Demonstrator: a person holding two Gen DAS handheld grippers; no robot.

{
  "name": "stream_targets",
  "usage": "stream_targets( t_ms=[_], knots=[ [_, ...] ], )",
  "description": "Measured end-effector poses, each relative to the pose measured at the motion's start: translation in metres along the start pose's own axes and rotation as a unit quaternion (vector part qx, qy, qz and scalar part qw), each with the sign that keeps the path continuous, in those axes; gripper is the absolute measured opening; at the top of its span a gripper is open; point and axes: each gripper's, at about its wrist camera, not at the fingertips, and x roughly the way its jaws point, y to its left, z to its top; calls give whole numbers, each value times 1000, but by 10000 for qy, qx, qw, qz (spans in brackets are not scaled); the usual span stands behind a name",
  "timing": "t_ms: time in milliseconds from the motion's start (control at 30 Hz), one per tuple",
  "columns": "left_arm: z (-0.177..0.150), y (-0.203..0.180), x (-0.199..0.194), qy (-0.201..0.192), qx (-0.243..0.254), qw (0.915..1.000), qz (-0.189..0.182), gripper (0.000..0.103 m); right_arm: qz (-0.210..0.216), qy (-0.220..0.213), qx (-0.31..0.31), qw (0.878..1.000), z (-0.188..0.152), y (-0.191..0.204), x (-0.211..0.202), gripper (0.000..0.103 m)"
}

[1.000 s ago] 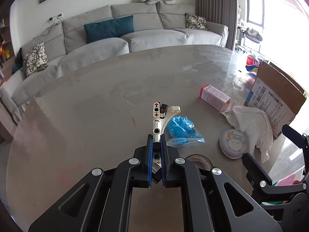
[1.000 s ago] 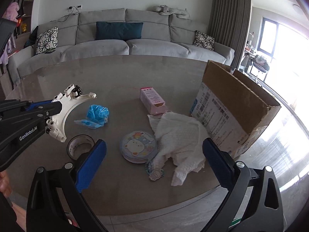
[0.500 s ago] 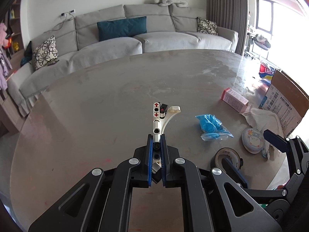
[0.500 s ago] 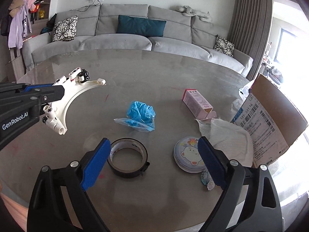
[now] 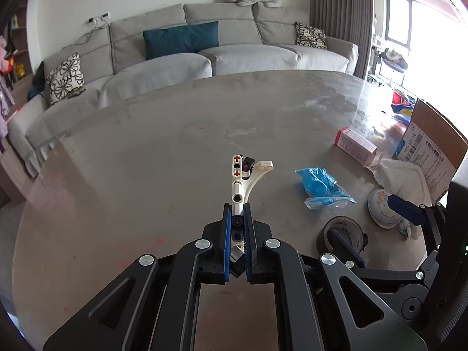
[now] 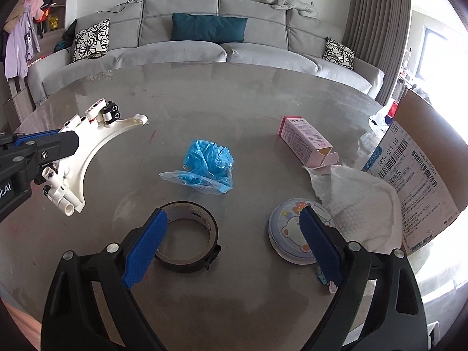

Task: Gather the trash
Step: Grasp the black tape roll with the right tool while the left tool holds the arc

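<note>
Left wrist view: left gripper (image 5: 237,213) pinches a white curved plastic toy piece (image 5: 244,180) above the round grey table (image 5: 131,175).

Right wrist view: right gripper (image 6: 231,234) spread wide, empty; its left pad (image 6: 146,242) overlaps the black tape roll (image 6: 187,234). Crumpled blue plastic bag (image 6: 209,165) lies mid-table.

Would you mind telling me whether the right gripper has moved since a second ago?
Yes. The right gripper has swung left across the table, from the round tin toward the tape roll.
</note>
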Motion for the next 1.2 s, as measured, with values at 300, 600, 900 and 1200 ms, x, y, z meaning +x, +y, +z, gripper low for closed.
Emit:
stream_targets(
  t_ms=[300, 600, 900, 1200],
  knots=[
    [-2, -5, 4, 45, 70, 10000, 3, 8, 332, 91, 171, 9993, 1, -4, 2, 87],
    [-2, -6, 4, 39, 68, 10000, 19, 9, 732, 223, 188, 9969, 0, 7, 3, 29],
    [-2, -4, 4, 22, 37, 10000, 1, 9, 766, 274, 233, 9964, -2, 2, 4, 23],
    [-1, -6, 2, -1, 24, 10000, -13, 9, 778, 238, 171, 9965, 2, 0, 0, 13]
  ],
)
